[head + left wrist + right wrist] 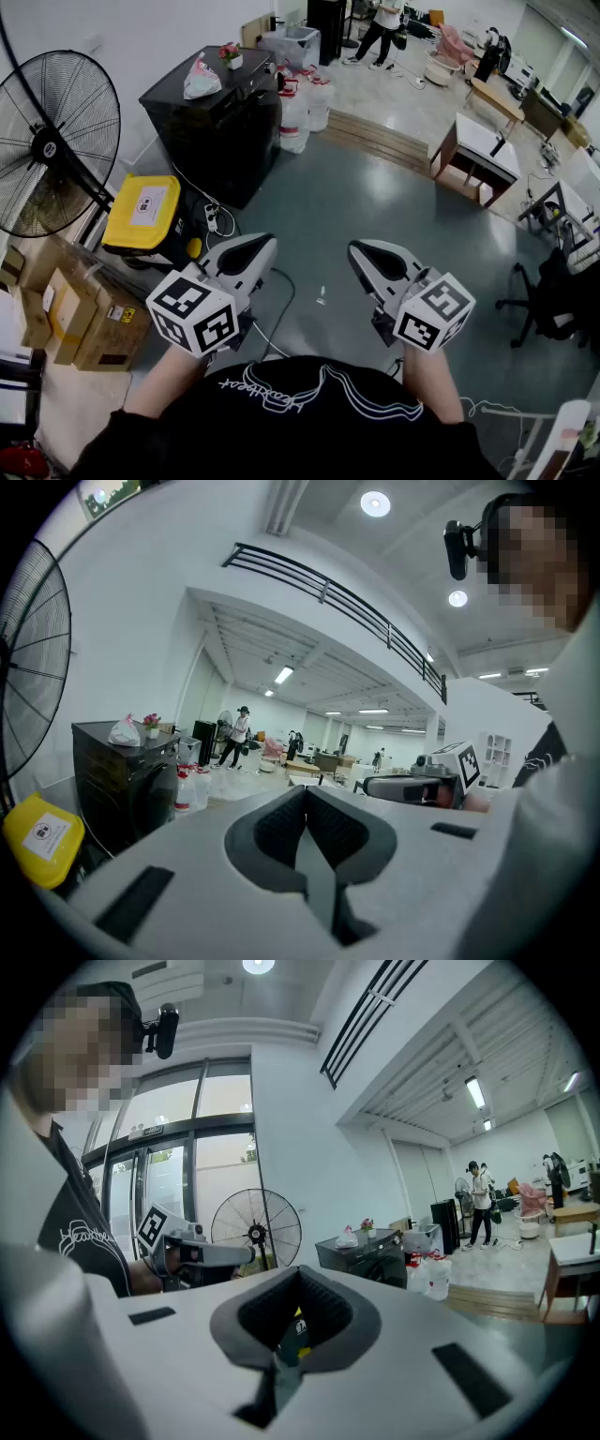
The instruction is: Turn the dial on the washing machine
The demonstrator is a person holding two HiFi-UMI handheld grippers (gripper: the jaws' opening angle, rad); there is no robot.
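Observation:
The black washing machine [220, 122] stands by the white wall at the far left, a tied plastic bag and a small flower pot on its top. I cannot make out its dial from here. My left gripper [265, 244] and right gripper [357, 249] are held side by side in front of my chest, well short of the machine, both shut with nothing between the jaws. In the left gripper view the machine [122, 780] sits at the left, beyond the shut left gripper [305, 797]. The right gripper view has the machine [375, 1258] just past the shut right gripper [300, 1277].
A large standing fan [52, 150] is at the left. A yellow-lidded bin [142, 211] and cardboard boxes [80, 314] sit near the machine, with a power strip and cables on the floor. White bottles [295, 117] stand to its right. A small table [473, 155] stands at right. A person [380, 28] walks far back.

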